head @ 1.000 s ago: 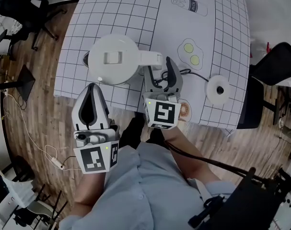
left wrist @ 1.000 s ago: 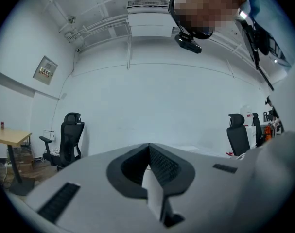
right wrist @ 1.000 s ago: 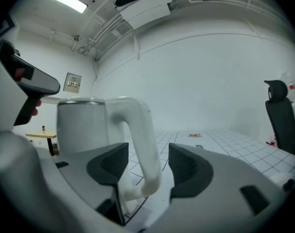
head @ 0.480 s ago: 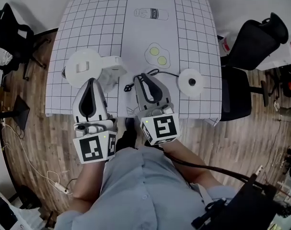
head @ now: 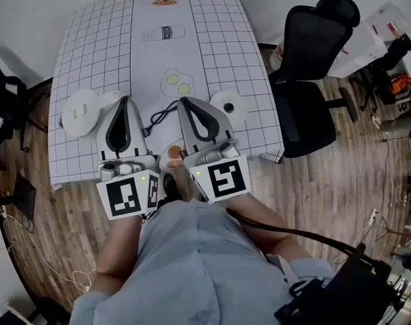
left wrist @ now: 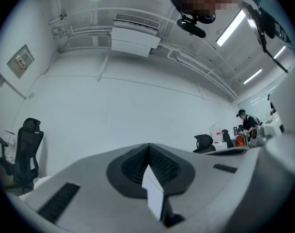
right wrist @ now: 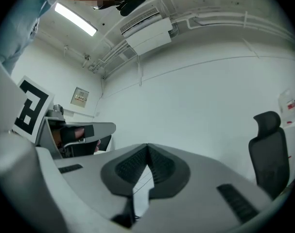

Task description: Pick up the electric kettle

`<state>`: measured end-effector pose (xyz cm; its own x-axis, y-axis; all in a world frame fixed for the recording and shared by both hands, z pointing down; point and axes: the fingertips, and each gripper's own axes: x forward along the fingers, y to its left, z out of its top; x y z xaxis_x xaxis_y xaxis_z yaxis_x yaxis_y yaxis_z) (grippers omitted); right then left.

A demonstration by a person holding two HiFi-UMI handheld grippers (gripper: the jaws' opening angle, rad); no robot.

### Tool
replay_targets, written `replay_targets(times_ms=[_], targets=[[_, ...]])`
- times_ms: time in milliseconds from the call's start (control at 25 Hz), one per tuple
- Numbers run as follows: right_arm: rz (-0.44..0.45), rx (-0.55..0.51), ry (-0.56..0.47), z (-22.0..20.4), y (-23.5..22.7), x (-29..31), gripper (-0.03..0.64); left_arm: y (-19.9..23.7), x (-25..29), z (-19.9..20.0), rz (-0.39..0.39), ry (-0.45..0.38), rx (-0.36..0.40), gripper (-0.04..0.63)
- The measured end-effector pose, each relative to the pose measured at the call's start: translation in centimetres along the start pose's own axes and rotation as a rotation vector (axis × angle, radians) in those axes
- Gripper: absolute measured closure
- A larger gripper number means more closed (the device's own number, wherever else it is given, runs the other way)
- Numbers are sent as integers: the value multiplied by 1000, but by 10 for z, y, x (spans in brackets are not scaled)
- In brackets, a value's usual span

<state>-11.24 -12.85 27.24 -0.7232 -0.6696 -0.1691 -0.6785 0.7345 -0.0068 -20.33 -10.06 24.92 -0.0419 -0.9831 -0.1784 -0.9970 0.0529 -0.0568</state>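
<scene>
Both claws have drawn back and up from the kettle (head: 81,112), which stands unheld at the worktop's (head: 212,39) left side, lid on, contents hidden. Right claw (head: 184,102) has just been closing on nothing and is now closed; left claw (head: 124,101) is likewise closed and empty. The pickup looks not yet achieved.

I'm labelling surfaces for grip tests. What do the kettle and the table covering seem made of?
The kettle looks like white moulded plastic, satin finish: even colour, no mirror glints. The table covering looks like a thin printed sheet, cloth or vinyl, matte: it drapes over the table's edges; which, I cannot tell.
</scene>
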Motion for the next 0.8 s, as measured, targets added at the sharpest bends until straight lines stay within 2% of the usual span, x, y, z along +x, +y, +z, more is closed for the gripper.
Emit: replay_targets(times_ms=[280,560,800], targets=[[-49,-11,-31,11,-20,-18,617,-31,-4,7,-64,-29,25,595],[-51,-11,59,-4,-22,-28,617,-37,-5,8,-72,-24,26,595],[-50,3,-15,8,-20,-26,617,-38,-7,7,-74,-21,24,595]])
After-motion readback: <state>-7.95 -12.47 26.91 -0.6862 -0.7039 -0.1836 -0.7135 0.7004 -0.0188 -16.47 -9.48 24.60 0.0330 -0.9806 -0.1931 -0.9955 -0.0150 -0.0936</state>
